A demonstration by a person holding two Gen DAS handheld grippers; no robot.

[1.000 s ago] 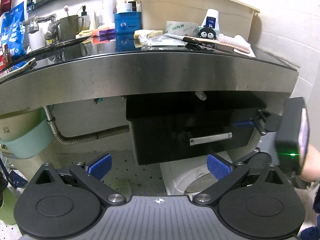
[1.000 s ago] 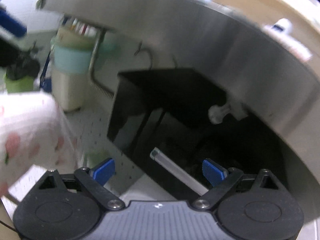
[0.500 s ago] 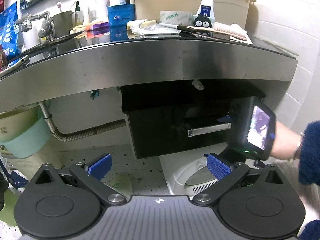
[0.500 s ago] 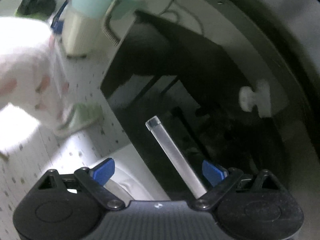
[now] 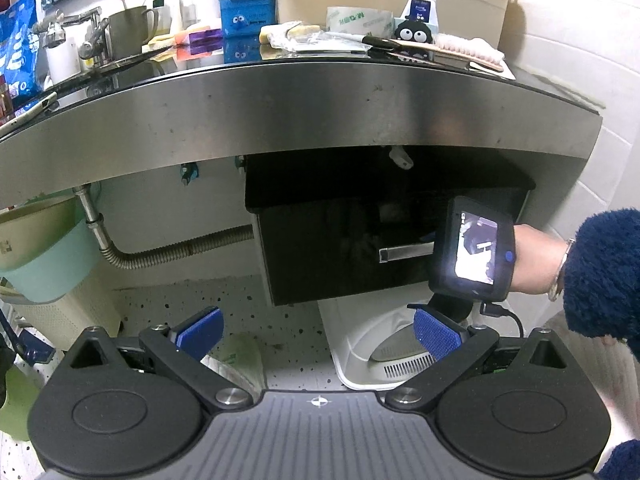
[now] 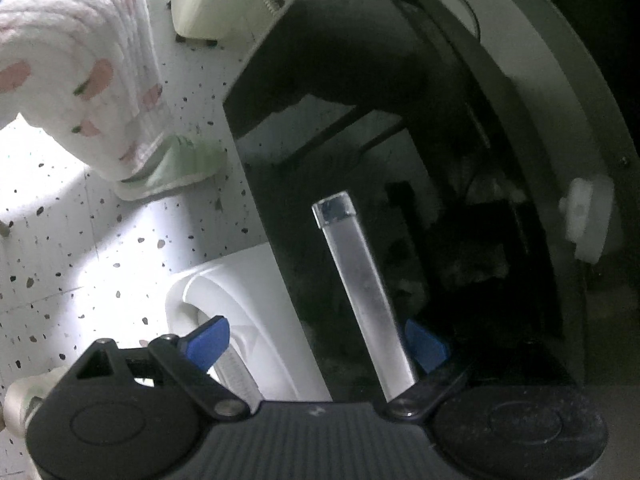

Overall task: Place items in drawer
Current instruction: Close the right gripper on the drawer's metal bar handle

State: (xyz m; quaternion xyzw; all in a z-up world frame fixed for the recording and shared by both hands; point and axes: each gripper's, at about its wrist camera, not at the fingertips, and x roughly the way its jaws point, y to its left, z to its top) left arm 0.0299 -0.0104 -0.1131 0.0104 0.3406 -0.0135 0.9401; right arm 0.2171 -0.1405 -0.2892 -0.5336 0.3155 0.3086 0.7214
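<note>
Left wrist view: the left gripper (image 5: pixel 316 332) hangs below the counter (image 5: pixel 304 120) with its jaws apart and nothing between them, aimed at the floor in front of the drawer (image 5: pixel 344 264). The drawer sits under the counter, its black front apparently shut or nearly so, with the handle (image 5: pixel 404 251) running level across it. The right gripper (image 5: pixel 472 256) is just in front of the handle's right end and hides it; a hand (image 5: pixel 532 260) in a blue sleeve (image 5: pixel 600 276) carries it. The items to be stored, among them a tape roll (image 5: pixel 356 20) and a brush (image 5: pixel 468 50), lie on the counter, well apart from both grippers. Right wrist view: the right gripper (image 6: pixel 316 344) has just been opening its jaws, and the handle (image 6: pixel 360 292) stands between the pads without either pad pressing on it, so the jaws are open and hold nothing. The handle lies much nearer the right pad (image 6: pixel 424 346) than the left pad (image 6: pixel 208 340). Risks, as a judgement: closing from this offset could let one pad strike first and skew the grip; the bar looks smooth, so a light pinch near its end may slip during the pull. A pull that is not square to the drawer front could bind the drawer. The gripper body works close under the counter edge and could knock it. The view is dim, which makes alignment harder to check.
</note>
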